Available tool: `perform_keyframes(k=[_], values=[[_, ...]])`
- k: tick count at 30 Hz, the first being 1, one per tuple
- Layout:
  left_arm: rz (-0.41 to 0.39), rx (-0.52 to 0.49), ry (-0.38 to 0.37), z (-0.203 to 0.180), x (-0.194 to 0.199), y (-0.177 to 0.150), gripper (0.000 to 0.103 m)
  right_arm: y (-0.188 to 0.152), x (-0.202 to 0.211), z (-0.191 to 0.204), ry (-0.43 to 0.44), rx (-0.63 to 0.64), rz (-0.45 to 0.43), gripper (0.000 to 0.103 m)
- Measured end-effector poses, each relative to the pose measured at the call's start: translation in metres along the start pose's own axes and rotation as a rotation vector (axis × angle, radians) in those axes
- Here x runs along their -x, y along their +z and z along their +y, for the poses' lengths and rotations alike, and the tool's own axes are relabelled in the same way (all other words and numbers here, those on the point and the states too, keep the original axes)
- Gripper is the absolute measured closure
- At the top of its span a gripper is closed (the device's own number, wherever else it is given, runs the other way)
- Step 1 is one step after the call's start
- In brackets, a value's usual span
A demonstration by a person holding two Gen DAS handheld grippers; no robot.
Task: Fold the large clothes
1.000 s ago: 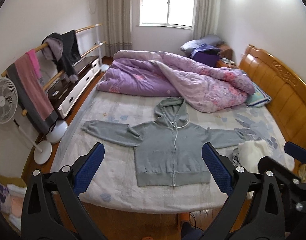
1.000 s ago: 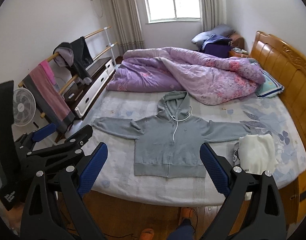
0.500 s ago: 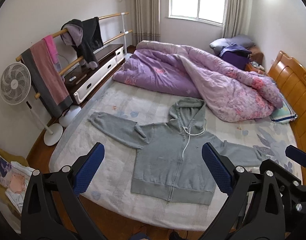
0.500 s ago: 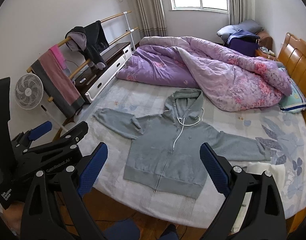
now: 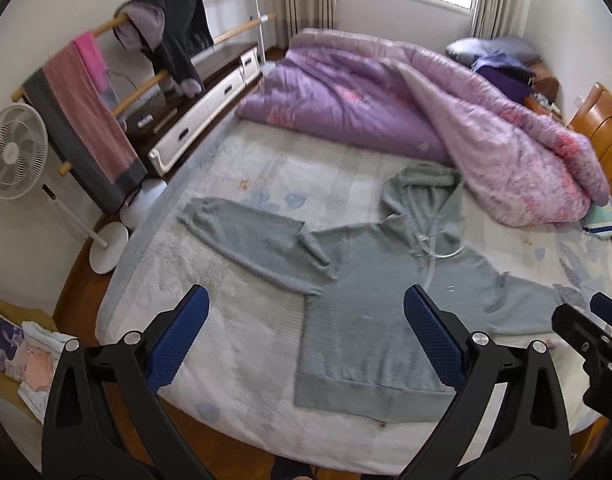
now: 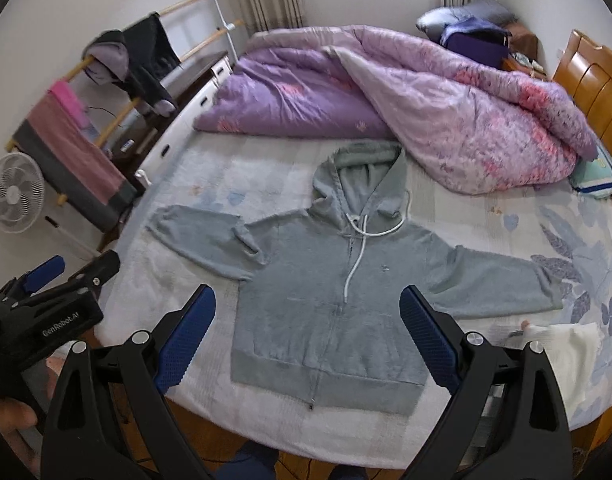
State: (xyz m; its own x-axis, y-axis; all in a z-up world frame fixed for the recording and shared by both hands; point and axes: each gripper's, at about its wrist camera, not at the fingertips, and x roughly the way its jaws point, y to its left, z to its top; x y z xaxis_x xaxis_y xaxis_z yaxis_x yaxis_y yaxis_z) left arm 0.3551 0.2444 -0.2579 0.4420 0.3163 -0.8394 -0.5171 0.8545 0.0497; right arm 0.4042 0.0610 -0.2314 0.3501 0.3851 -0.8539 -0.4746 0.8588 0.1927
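The near part of the pale flowered bed (image 6: pixel 578 240) is open around the flat grey zip hoodie (image 6: pixel 330 300). A big puffy purple quilt (image 6: pixel 446 112) blocks the far side. A white folded cloth (image 6: pixel 574 356) sits by the right sleeve.

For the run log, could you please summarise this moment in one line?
stage: approach | hoodie: flat on bed, unfolded | left gripper: open | right gripper: open

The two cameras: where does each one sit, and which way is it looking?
Left wrist view: sits on the left tool, above the bed's foot edge, facing the grey hoodie; its open blue-padded fingers show, with the right tool at far right.
Right wrist view: sits on the right tool, facing the hoodie more squarely; the left tool shows at left.
Both share hoodie, purple quilt, fan.
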Motion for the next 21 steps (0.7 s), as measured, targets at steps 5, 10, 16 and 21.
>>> perform_keyframes(k=[5, 10, 16, 21], values=[[0.077, 0.021, -0.017, 0.073, -0.111, 0.027, 0.005, 0.016, -0.097, 0.038, -0.005, -0.038, 0.058, 0.013], [0.17, 0.118, -0.035, 0.161, -0.226, 0.04, 0.005, 0.025, -0.204, 0.076, 0.003, -0.03, 0.098, 0.014], [0.256, 0.261, 0.011, 0.253, -0.347, 0.036, 0.005, 0.024, -0.314, 0.094, 0.016, -0.037, 0.21, 0.067], [0.285, 0.437, -0.005, 0.308, -0.413, 0.027, 0.006, 0.013, -0.383, 0.094, 0.021, -0.055, 0.294, 0.086]])
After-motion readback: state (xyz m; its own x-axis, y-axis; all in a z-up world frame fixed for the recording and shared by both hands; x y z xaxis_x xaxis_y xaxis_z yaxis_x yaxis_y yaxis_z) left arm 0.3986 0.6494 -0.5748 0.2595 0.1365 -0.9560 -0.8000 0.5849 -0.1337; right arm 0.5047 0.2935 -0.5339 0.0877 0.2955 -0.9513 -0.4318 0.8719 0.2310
